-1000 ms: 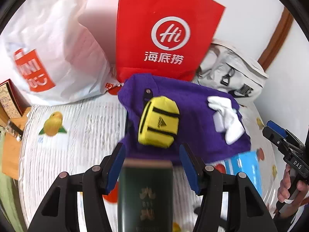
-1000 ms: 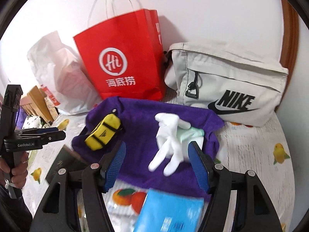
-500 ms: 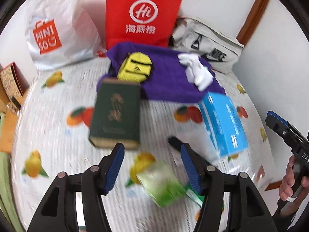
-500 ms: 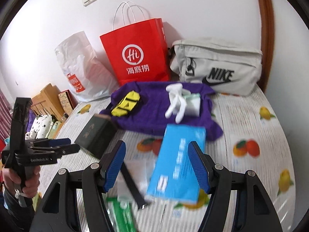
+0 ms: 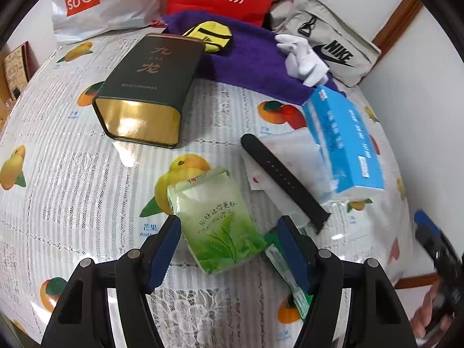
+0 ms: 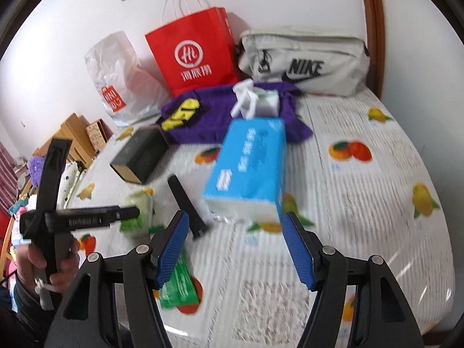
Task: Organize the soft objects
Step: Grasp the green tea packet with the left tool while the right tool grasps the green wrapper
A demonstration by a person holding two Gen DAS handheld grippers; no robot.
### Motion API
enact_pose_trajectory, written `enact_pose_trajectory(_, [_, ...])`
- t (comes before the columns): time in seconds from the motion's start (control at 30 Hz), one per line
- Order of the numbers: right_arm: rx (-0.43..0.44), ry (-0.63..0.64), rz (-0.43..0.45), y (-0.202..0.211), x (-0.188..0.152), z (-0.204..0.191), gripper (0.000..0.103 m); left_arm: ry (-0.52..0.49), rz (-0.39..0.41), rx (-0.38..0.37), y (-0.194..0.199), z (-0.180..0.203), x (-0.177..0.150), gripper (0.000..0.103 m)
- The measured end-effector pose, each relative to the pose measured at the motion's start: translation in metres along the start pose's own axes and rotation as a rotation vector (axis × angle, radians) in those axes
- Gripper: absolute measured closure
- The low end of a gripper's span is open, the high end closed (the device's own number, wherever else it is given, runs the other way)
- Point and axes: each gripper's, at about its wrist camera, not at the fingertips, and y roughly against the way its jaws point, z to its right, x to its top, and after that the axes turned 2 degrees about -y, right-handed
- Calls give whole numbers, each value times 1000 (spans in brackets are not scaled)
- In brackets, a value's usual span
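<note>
Right wrist view is smeared with motion, so the print on the blue tissue pack [image 6: 249,168] and the green packets near the bottom edge cannot be read there. The left wrist view is sharper, but its right margin is blurred: the right hand-held gripper [image 5: 429,232] shows there only as a dark shape with a blue tip, above the fingers of a hand [image 5: 429,316] cut off by the frame.

The left hand-held gripper [image 5: 229,249] tilts steeply down over the fruit-print bench [image 5: 72,174]. Its jaws have just been opening and stand wide apart, and the lower end of the green tea-leaf tissue packet [image 5: 214,220] lies between the blue pads with neither pad pressing it. A second green packet [image 5: 290,275] is mostly hidden behind the right finger. From the other side, that gripper is seen gripped by a hand [image 6: 55,264] with a dark sleeve at the frame's edge.

The right hand-held gripper [image 6: 235,246] also stands wide and empty, just short of the blue tissue pack. A black watch strap [image 5: 284,179] lies across a clear wrapper between the two packs. Further back, the purple towel [image 5: 255,58] carries a yellow pouch [image 5: 211,34], half hidden by a dark green tin [image 5: 150,75], and a white glove [image 5: 304,61]. Behind it are a red paper bag [image 6: 194,52], a white plastic bag [image 6: 119,72] and a grey Nike bag [image 6: 304,58].
</note>
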Motion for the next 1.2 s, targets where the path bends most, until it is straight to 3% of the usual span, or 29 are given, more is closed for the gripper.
enact_pose_trajectory(0.23, [29,-37,-44,-12,-29,10,36,-6,-12,122,-22,7,3,36])
enact_pose_trajectory(0.37, [59,-26,-73,-22,-38,3,36,-21,7,152,-26,5,2,36])
enact_pose_trajectory(0.4, [65,-15,-79,-25,-39,-1,36,-25,12,149,-25,4,2,36])
enact_pose_trajectory(0.47, [74,7,-89,-29,-40,-8,36,-31,26,117,-23,1,2,48])
enact_pose_trajectory(0.83, [156,123,-204,-78,-61,-61,36,-40,41,135,-1,-35,-7,49])
enact_pose_trajectory(1.03, [51,287,-165,-89,-71,-97,35,-25,36,100,3,-51,-16,48])
enact_pose_trajectory(1.1, [-10,369,-140,-92,-77,-109,46,-26,39,96,4,-52,-18,48])
enact_pose_trajectory(1.17, [13,384,-128,-90,-79,-112,63,-21,42,87,4,-55,-19,48])
enact_pose_trajectory(1.2, [13,385,-129,-90,-78,-112,66,-21,42,86,4,-55,-20,48])
